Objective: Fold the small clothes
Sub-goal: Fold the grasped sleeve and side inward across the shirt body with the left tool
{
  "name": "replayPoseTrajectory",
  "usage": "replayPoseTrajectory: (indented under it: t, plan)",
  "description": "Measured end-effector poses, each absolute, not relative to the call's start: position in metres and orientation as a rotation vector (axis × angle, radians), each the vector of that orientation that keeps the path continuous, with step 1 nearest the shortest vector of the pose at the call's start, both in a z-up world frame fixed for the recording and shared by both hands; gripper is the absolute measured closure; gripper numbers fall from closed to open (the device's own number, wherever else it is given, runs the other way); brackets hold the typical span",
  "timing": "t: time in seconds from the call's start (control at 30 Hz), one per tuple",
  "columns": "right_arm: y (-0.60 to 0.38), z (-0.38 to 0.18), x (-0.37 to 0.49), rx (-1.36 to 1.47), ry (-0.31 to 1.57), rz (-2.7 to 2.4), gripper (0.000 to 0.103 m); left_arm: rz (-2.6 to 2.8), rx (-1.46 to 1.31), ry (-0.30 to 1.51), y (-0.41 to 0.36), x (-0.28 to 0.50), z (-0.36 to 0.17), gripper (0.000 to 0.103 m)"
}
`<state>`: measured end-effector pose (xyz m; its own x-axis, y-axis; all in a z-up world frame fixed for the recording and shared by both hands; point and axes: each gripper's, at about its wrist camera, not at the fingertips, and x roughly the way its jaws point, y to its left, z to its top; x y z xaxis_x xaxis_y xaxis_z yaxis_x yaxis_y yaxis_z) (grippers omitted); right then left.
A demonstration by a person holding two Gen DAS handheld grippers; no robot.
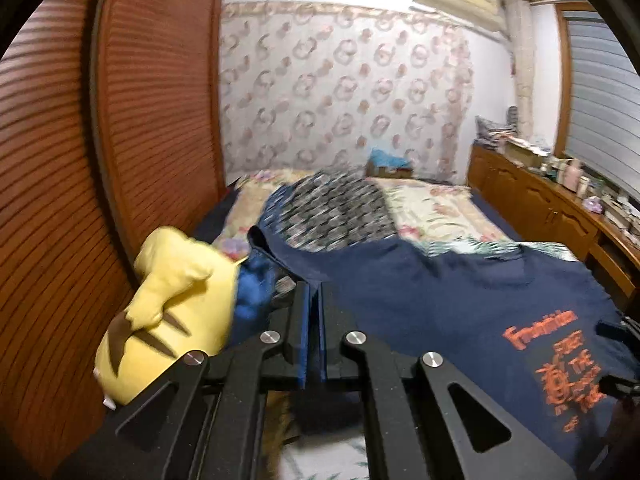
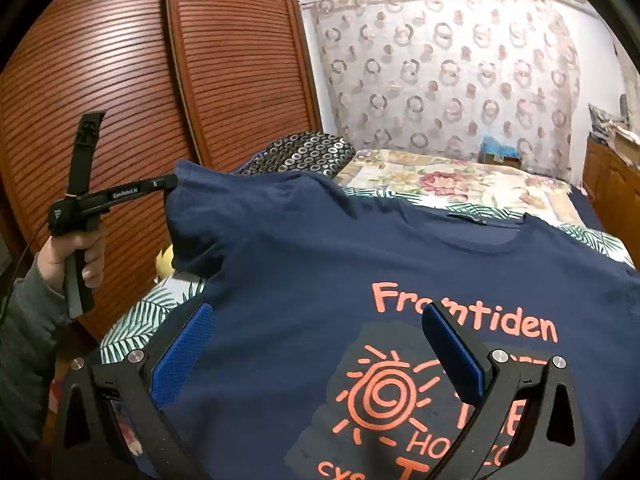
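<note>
Left wrist view, why: my left claw (image 1: 314, 292) is pinched onto the sleeve edge of the navy T-shirt (image 1: 440, 300) so I can lift that side clear of the bed (image 1: 440, 208) and, I judge, carry it inward for a fold.
Left wrist view, claw state: the blue pads are closed almost flat together with dark cloth running off their tips; narrow, and holding the shirt.
Left wrist view, shirt: it spreads to the right of the claw over the floral bedding, orange print down at the right edge.
Left wrist view, neighbours: a yellow plush toy (image 1: 168, 304) sits just left of the claw, beside the slatted wardrobe door (image 1: 100, 160); a patterned cushion (image 1: 336, 208) lies beyond. This view is blurred.
Right wrist view, why: my right claw (image 2: 316, 356) waits low over the printed chest, I judge, to take the hem or other side once the sleeve is placed.
Right wrist view, claw state: fingers wide apart, nothing between them; the shirt print shows in the gap.
Right wrist view, left hand pose: my left hand (image 2: 72, 256) grips its handle upright at the far left, the claw reaching level to the right into the raised sleeve, which stands peaked above the rest.
Right wrist view, shirt: front up, collar (image 2: 484, 220) toward the far side of the bed, not yet folded.
</note>
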<state>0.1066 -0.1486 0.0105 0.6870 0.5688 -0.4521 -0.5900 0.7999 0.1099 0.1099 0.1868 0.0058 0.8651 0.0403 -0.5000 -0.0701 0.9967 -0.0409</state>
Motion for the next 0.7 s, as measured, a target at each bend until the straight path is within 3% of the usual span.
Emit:
replayPoseTrajectory:
  t: [0.3,0.7]
  plan:
    - [-0.158,0.007,0.11,-0.011,0.481,0.592,0.0,-0.127,-0.021,0.492,0.116,0.126,0.033,0.099]
    - [-0.156,0.006,0.102,0.021,0.487,0.534,0.0,-0.285,0.034,0.548,0.032,0.146,0.025,0.095]
